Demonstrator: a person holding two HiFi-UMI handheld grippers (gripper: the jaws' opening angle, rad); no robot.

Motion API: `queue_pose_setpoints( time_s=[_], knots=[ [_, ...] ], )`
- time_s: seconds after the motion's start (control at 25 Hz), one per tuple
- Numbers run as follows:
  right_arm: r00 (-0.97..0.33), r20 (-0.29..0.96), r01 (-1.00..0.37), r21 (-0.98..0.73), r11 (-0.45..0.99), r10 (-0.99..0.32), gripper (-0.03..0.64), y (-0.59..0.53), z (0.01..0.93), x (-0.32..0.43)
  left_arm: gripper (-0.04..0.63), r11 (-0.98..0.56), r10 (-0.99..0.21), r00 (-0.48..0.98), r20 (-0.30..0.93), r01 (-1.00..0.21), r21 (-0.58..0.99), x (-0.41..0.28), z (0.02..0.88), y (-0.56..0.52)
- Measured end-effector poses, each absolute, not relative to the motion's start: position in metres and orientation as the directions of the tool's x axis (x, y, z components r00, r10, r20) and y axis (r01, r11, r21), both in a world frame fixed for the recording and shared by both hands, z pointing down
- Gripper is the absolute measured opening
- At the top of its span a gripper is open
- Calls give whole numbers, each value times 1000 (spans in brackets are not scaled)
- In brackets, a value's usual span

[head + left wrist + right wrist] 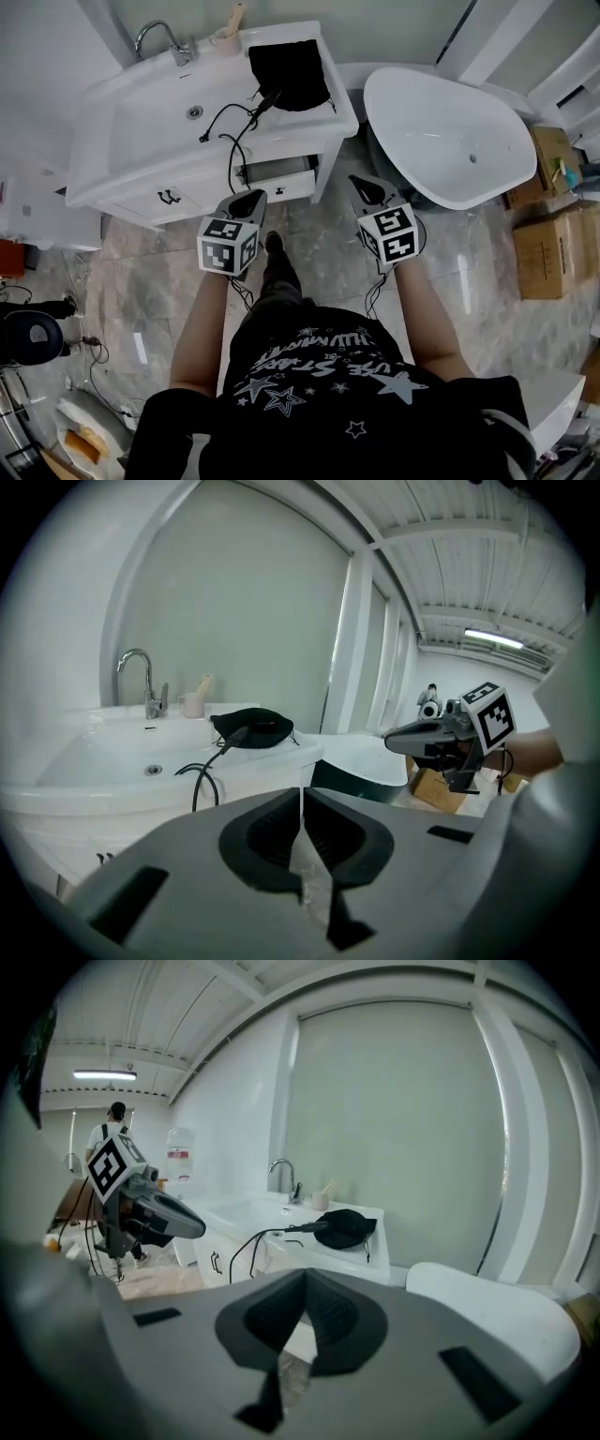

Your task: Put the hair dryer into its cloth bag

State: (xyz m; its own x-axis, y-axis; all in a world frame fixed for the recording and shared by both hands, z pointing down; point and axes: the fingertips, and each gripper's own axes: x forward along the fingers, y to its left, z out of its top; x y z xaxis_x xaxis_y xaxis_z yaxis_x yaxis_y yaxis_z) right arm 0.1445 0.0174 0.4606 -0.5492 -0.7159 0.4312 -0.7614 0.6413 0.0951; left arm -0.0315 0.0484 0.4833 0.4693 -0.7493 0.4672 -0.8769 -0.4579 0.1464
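Observation:
A black cloth bag (291, 73) lies on the right end of the white sink counter (337, 112); it also shows in the left gripper view (251, 727) and the right gripper view (345, 1228). A black handle end with its cord (230, 127) sticks out of the bag's mouth, and the cord trails into the basin and over the counter's front. The dryer's body is hidden in the bag. My left gripper (251, 199) (301, 794) and right gripper (364, 187) (305, 1279) hang side by side in front of the cabinet, well short of the bag. Both are shut with nothing in them.
A chrome faucet (159, 37) and a small cup (226, 39) stand at the back of the basin. A cabinet drawer (277, 173) is pulled out just ahead of my left gripper. A white bathtub (450, 141) sits to the right, with cardboard boxes (548, 244) beyond it.

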Motion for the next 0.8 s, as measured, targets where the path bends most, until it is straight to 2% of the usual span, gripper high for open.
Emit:
queue_pose_setpoints(
  time_s=[0.4,0.8],
  knots=[
    [-598,441,-736,27,676,-669,5,85,483,126,11,-391,-767,414,490,-907,155,-48,496,138],
    [-588,465,-742,17,670,-662,5,103,491,82,11,-407,-723,440,532,-894,186,-94,513,166]
  ],
)
